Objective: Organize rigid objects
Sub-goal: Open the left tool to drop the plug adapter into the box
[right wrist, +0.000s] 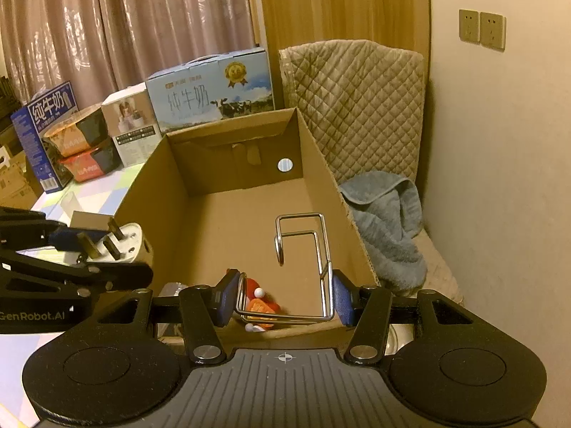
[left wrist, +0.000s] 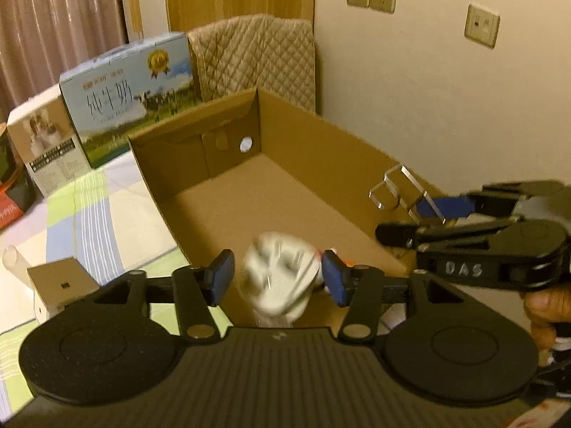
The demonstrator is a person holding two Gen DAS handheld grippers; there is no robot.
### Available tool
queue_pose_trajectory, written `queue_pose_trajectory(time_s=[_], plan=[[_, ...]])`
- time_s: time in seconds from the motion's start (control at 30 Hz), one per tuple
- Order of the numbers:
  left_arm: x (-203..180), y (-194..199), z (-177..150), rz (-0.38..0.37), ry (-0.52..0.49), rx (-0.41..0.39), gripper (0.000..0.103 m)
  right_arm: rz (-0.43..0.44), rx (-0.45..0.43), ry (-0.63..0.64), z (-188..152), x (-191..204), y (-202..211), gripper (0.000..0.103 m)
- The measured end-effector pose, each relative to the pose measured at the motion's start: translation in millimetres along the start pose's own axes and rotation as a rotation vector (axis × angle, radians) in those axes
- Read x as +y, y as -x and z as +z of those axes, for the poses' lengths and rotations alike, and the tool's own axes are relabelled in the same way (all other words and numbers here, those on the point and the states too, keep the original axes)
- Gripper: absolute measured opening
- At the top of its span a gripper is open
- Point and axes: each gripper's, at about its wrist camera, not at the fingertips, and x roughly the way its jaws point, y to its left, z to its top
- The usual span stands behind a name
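One cardboard box (right wrist: 228,221), one white plug (right wrist: 125,242), one wire rack (right wrist: 317,249) — two milk cartons (right wrist: 214,89), one grey towel (right wrist: 385,221).

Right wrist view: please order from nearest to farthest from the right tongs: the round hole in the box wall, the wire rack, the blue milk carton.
1. wire rack, between the right tongs.
2. round hole, in the far wall of the cardboard box.
3. blue milk carton, behind the box, upper left.

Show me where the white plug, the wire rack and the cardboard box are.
white plug (right wrist: 123,240): right wrist view, its white body.
wire rack (right wrist: 319,246): right wrist view, a long upright wire.
cardboard box (right wrist: 321,149): right wrist view, right wall.
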Motion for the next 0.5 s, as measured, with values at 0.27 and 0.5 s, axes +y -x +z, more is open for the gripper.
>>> queue_pose_trajectory(time_s=[0.27, 0.5], plan=[[14.3, 22.3, -0.4, 0.029, 0.049, -0.033, 0.054, 0.011, 0.009, 0.016, 1.5, 7.8, 0.6, 0.051], [32.8, 45.7, -14.3, 0.076, 0.098, -0.043, 0.054, 0.013, 0.020, 0.054, -1.5, 24.7, -0.3, 0.051]])
